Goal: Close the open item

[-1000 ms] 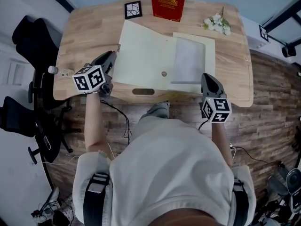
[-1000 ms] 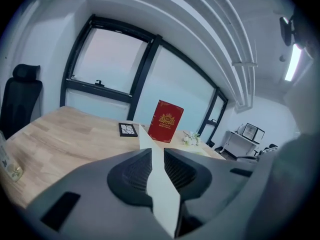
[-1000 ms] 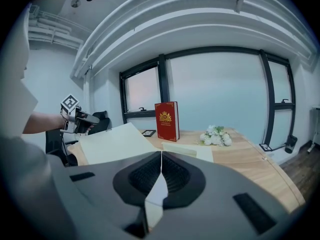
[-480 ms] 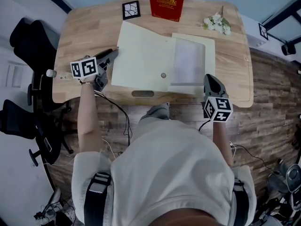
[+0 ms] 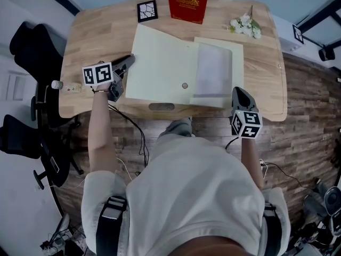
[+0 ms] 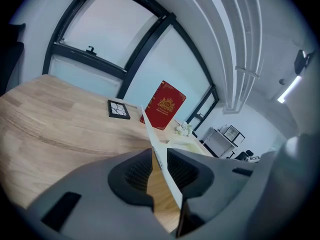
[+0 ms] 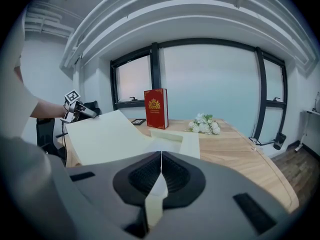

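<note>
Folder (image 5: 181,71), cream-coloured, lying open at the centre of the wooden table (image 5: 96,31). Its right half lies flat with a pale sheet in it. Its left cover (image 7: 107,134) is raised off the tabletop along its outer edge, as the right gripper view shows.

Left gripper (image 5: 128,62), at 9 o'clock of the folder in the head view, at the cover's outer edge. In the left gripper view the thin edge of the cover (image 6: 162,159) runs between the jaws (image 6: 159,151). The jaws have just been closing, yet they stand a little apart, and a strip of tabletop shows between the left pad and the sheet.

Right gripper (image 5: 238,92), at 5 o'clock of the folder, at its near right corner. In the right gripper view the jaws (image 7: 161,156) are drawn together on the folder's cream edge (image 7: 156,194), which passes down between the pads.

Red book (image 5: 187,1), upright at 12 o'clock of the folder. Black-and-white marker card (image 5: 147,10) at 11 o'clock, just beside the book. White flowers (image 5: 246,26) at 2 o'clock, apart from the folder.
</note>
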Available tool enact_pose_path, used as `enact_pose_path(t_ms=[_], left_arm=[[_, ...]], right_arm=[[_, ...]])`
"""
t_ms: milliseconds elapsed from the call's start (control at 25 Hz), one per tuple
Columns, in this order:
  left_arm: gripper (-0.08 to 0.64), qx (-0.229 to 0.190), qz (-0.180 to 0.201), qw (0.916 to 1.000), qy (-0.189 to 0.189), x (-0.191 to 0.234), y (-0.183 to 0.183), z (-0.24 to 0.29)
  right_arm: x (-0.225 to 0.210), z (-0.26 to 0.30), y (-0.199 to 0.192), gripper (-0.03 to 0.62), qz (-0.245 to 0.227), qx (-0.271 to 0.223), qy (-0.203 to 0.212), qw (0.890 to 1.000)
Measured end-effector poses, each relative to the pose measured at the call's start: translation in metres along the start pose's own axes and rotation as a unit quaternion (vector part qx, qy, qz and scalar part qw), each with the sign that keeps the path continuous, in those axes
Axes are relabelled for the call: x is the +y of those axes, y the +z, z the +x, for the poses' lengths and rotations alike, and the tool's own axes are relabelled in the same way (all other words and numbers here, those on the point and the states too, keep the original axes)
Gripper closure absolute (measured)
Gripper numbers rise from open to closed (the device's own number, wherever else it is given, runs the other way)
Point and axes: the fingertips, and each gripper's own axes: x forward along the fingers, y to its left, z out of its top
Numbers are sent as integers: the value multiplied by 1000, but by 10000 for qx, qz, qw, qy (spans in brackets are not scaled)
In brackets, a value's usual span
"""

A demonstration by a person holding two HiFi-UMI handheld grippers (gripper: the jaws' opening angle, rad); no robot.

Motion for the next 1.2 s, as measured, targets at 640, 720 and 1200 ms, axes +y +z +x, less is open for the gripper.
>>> enact_pose_path(t_ms=[640,720,1200], left_arm=[[497,-245,19,9985,-498,-43,22,1],[497,-272,48,9976,-637,-54,26,2],[497,-279,601,9909,-1174,-123,48,17]], right_arm=[[-32,2,-43,572,171,471,-620,9968],[-36,2,-47,572,215,503,-705,9960],[-47,0,-56,572,302,581,-960,9932]])
